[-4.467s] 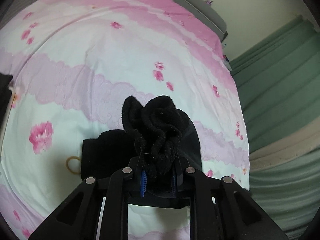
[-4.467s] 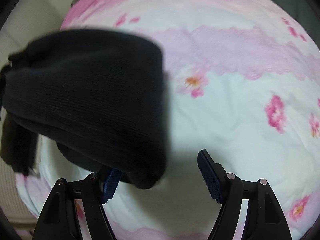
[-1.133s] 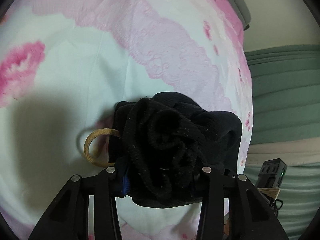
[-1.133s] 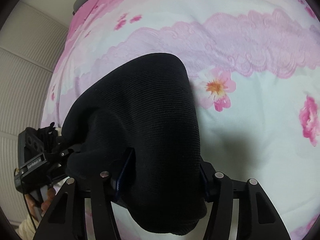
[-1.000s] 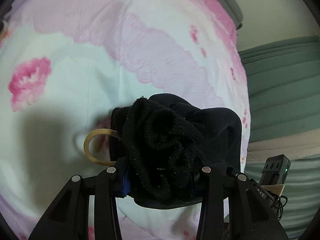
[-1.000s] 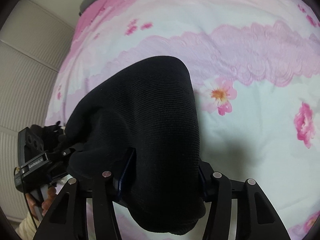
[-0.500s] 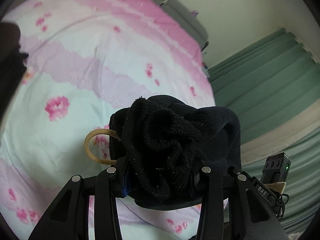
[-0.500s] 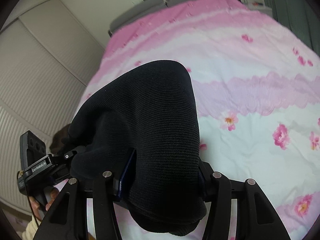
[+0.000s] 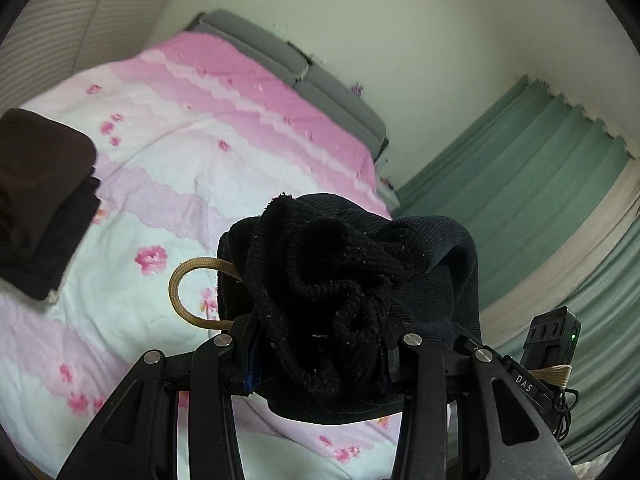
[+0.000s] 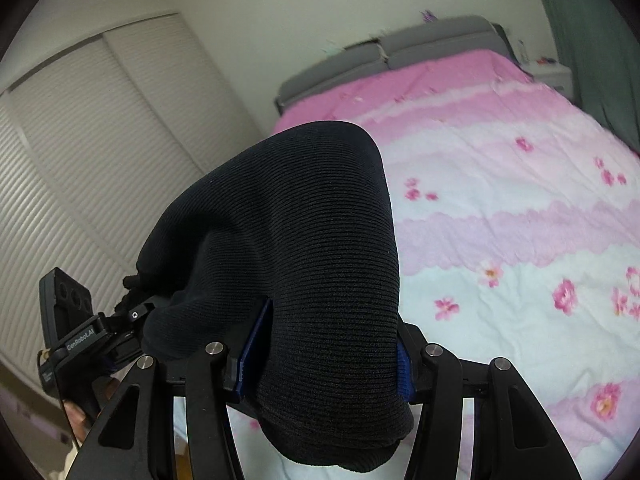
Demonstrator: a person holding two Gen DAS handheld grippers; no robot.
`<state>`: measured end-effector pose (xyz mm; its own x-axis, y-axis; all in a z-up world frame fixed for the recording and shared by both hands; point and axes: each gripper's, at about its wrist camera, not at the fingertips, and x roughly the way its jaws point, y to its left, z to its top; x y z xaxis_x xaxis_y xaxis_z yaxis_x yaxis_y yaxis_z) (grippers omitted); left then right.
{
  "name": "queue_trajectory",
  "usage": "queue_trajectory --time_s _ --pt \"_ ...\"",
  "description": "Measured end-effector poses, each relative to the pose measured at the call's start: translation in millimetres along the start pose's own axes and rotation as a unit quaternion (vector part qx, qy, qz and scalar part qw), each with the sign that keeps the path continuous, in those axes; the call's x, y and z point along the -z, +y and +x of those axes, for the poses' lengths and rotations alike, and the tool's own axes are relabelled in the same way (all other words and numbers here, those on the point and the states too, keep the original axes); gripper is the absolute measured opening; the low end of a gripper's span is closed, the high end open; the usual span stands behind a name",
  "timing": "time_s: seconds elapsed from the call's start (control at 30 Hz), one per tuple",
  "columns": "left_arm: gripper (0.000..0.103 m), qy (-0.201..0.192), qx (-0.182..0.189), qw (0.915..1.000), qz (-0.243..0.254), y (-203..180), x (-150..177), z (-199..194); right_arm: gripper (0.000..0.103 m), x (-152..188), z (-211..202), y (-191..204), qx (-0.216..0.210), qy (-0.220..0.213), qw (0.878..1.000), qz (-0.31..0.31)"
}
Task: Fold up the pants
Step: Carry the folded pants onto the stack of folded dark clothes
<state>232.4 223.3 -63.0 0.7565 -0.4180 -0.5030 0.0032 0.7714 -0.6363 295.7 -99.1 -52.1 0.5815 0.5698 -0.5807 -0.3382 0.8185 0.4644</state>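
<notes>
The black knit pants [image 9: 340, 288] are folded into a thick bundle, held in the air above the bed by both grippers. My left gripper [image 9: 320, 356] is shut on the bunched waistband end, where a tan drawstring loop [image 9: 188, 292] sticks out to the left. My right gripper [image 10: 324, 348] is shut on the smooth folded end of the pants [image 10: 304, 240]. The left gripper also shows in the right wrist view [image 10: 100, 328], at the lower left. The right gripper's body shows in the left wrist view [image 9: 552, 336], at the lower right.
The bed [image 9: 192, 152] has a pink and white floral cover [image 10: 520, 208] and a grey headboard [image 10: 400, 52]. A stack of folded dark clothes [image 9: 36, 188] lies on its left side. Green curtains [image 9: 540, 200] hang on the right; louvred closet doors [image 10: 80, 152] stand on the left.
Both grippers have lifted the folded pants up off the bed and tilted upward, so the headboard, walls and curtains have come into view. Both stay shut on the pants.
</notes>
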Motion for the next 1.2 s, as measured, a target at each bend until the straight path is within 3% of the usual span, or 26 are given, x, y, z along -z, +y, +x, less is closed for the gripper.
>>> queue_trajectory --time_s 0.23,0.43,0.67,0.9,1.2 --pt "0.041 -0.049 0.012 0.9986 -0.016 -10 23 -59 0.054 18 -44 32 -0.034 -0.019 0.999 -0.037" --pt "0.041 -0.068 0.015 0.9973 -0.022 -14 30 -90 0.054 35 -78 51 -0.053 -0.049 0.996 -0.053" --pt "0.041 -0.087 0.009 0.9961 -0.005 -7 17 -125 0.054 36 -78 76 -0.074 -0.06 0.994 -0.059" --pt "0.041 -0.09 -0.002 0.996 0.005 46 -14 -163 0.054 36 -39 111 -0.083 -0.058 0.993 -0.059" --pt "0.041 -0.043 -0.004 0.9988 0.022 161 -96 -212 0.054 66 39 214 -0.071 -0.045 0.996 -0.013"
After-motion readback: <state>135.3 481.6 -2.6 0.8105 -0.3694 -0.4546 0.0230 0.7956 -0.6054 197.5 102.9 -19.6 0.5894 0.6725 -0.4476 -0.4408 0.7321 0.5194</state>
